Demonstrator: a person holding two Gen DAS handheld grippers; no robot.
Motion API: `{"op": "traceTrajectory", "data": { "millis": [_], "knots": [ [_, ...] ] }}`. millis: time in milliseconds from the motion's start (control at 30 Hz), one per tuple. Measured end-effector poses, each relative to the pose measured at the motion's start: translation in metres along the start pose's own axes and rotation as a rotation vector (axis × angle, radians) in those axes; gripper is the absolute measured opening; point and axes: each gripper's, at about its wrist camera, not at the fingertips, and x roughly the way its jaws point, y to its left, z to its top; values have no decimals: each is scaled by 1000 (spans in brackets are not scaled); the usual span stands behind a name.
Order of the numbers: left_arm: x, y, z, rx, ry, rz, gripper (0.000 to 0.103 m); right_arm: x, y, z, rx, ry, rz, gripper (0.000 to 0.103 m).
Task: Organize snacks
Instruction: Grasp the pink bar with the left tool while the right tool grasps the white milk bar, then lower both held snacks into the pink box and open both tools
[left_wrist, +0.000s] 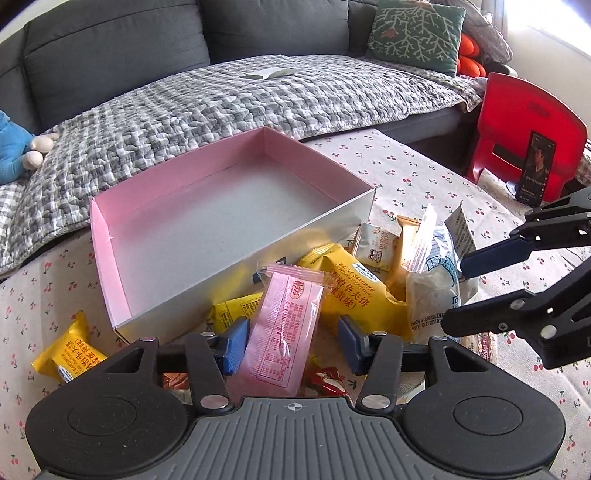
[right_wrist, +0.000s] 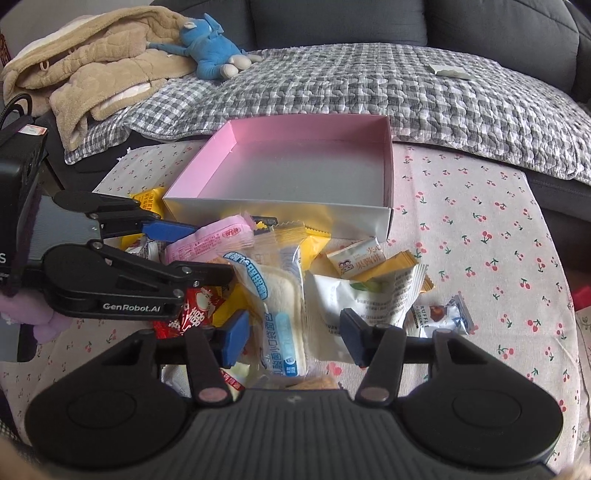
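Left claw (left_wrist: 291, 341): jaws parted, a pink snack packet (left_wrist: 282, 332) standing between the blue pads, its left edge against the left pad (left_wrist: 232, 343), a gap on the right side; whether it is truly gripped cannot be told. Right claw (right_wrist: 293, 338): jaws wide apart, holding nothing, poised over a clear-wrapped sandwich bread pack with blue print (right_wrist: 279, 314) and a white leaf-printed packet (right_wrist: 354, 295). Snack pile: heaped on the surface (right_wrist: 480, 221) just before the near wall of the box, including a yellow waffle sandwich packet (left_wrist: 354, 295), a red packet (right_wrist: 195, 310), a small cream packet with cartoon faces (right_wrist: 356, 260) and a truffle chocolate piece (right_wrist: 439, 317) lying apart to the right. One further yellow packet (left_wrist: 64, 354) lies alone at the box's left corner. Box (left_wrist: 236, 236): open, shallow, pink inner walls, grey floor, nothing inside. Surface: cloth with cherry print. Beyond: grey sofa with checked quilt (left_wrist: 221, 107), blue plush toy (right_wrist: 210, 48), green patterned cushion (left_wrist: 417, 33), red plastic chair (left_wrist: 528, 129).
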Motion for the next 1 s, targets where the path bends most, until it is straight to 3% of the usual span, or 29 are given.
{"op": "traceTrajectory", "data": {
  "millis": [333,433,500,600,1000],
  "knots": [
    [9,4,1,-17,17,27,34,5,9,5,-44,-68,23,50],
    [9,6,0,-44,11,40,31,17,14,5,-65,-72,24,43],
    [8,9,-1,-75,4,50,30,25,18,3,-86,-64,3,28],
    [5,11,-3,-110,-5,63,30,26,21,3,-106,-71,-4,20],
    [-26,17,6,-173,-73,94,30,-3,2,17,47,-173,68,18]
  ]
}}
